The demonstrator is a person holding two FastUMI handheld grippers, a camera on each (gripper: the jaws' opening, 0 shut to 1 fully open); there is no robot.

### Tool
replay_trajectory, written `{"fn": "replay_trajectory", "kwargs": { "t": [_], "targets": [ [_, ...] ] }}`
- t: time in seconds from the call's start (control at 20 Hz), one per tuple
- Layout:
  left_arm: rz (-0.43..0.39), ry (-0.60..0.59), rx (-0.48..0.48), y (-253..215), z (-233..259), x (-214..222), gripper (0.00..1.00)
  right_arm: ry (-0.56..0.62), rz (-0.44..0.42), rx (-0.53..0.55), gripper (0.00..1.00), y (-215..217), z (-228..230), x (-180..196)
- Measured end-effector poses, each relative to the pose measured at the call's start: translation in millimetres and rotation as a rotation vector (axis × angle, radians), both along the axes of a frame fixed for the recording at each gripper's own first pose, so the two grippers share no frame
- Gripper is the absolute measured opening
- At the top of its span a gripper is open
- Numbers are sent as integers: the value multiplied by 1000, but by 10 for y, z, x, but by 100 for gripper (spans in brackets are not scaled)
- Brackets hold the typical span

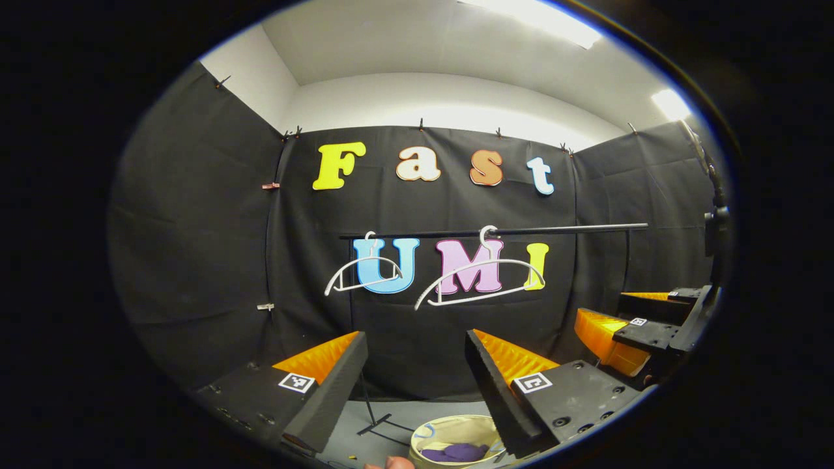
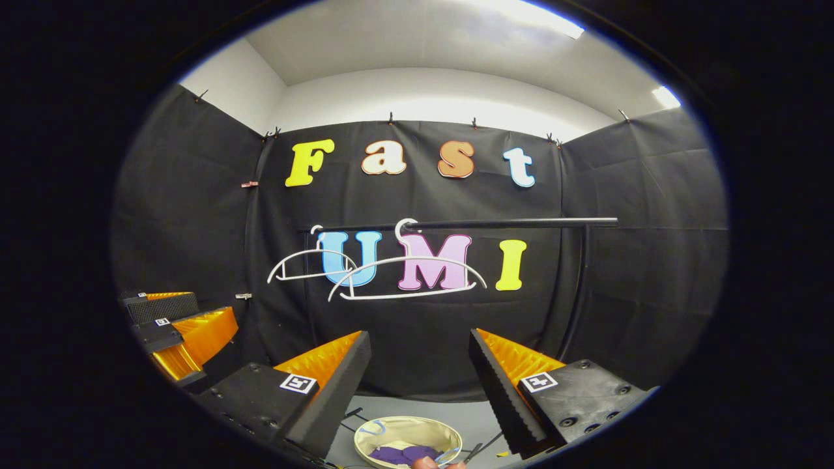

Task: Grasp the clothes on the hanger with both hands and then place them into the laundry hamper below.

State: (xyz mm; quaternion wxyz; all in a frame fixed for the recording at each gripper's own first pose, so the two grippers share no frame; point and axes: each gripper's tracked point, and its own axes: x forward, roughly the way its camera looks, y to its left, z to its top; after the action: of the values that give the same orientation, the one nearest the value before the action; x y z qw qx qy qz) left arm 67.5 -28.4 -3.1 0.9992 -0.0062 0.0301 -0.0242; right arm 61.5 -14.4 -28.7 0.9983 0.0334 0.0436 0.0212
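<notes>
Both white wire hangers (image 1: 482,280) hang bare; purple clothes (image 2: 407,454) lie in the round cream fabric hamper (image 2: 371,436). My left gripper (image 1: 417,384) and right gripper (image 2: 420,384) stand released, empty. Task appears complete.

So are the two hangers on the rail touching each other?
Cannot tell. In the left gripper view the small hanger and large hanger hang apart on the rail; in the right gripper view they overlap, possibly only in line of sight.
</notes>
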Motion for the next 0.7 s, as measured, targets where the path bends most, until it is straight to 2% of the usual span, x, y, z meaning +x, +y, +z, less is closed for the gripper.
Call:
{"fn": "replay_trajectory", "kwargs": {
  "t": [0.35, 0.55, 0.6, 0.65, 0.7],
  "targets": [
    [-11, -4, -4, -5, 19, 40, 95, 12, 13, -2, 96, 54, -51, -18],
    [-19, 3, 11, -44, -27, 29, 95, 3, 20, -10, 99, 70, -18, -10],
    [-21, 1, 17, -50, -30, 17, 92, 3, 22, -12, 96, 77, -18, -9],
    [-24, -2, 20, -52, -22, 6, 92, 2, 24, -13, 99, 86, -8, -10],
    [-26, -3, 19, -58, -22, 9, 95, 2, 24, -13, 96, 99, 0, -15]
  ]
}}
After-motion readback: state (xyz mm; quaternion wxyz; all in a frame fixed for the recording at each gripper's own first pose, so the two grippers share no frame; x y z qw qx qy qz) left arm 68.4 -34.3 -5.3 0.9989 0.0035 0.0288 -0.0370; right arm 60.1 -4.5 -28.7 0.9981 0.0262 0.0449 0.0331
